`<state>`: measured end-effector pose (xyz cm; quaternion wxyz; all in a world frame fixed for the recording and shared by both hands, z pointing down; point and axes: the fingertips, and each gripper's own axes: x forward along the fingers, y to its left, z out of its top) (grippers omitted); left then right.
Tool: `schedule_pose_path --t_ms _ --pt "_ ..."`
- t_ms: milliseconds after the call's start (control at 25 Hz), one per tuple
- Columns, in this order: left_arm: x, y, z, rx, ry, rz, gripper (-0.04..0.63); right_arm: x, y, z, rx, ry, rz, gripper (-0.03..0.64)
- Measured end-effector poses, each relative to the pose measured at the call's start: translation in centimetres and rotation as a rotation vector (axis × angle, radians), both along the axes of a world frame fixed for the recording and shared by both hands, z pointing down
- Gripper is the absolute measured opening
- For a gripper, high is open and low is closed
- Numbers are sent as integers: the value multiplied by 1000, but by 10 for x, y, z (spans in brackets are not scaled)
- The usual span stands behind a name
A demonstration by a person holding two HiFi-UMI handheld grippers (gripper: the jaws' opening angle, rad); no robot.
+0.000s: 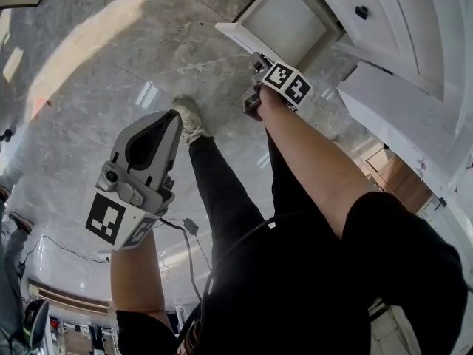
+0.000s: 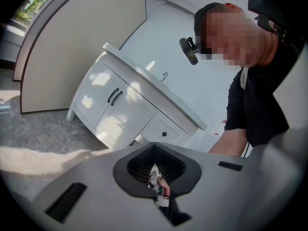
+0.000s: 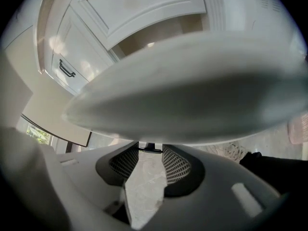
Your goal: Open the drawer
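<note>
Right gripper view | drawer front (image 3: 192, 81) just above right tool (image 3: 150, 147) | jaws clamp its knob (image 3: 150, 149)

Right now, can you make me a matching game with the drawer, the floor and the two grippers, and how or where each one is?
Things:
1. drawer
2. floor
3. left gripper
4. right gripper

Places and states:
A. grey stone
B. down at the drawer's front
C. pulled out
D. up in the air, away from the drawer

Pairs: 1-C, 2-A, 3-D, 4-B
</note>
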<state>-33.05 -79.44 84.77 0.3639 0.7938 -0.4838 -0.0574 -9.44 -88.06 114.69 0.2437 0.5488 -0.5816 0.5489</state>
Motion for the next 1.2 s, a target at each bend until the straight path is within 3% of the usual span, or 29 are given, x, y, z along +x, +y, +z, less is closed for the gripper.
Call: schedule_pose_path --t_ms 520,760,1040,1200 --pt "7 1 -3 -2 0 -2 -9 -2 -5 2 -11 20 -20 152" --pt "10 0 -4 0 0 -5 -9 -11 -2 1 -16 -12 -91 177" --pt "15 -3 -14 -2 -7 2 -9 -19 26 -5 -91 -52 -145 202" --pt "18 -8 -27 -9 -17 3 -9 -33 52 -23 -135 -97 -237 201"
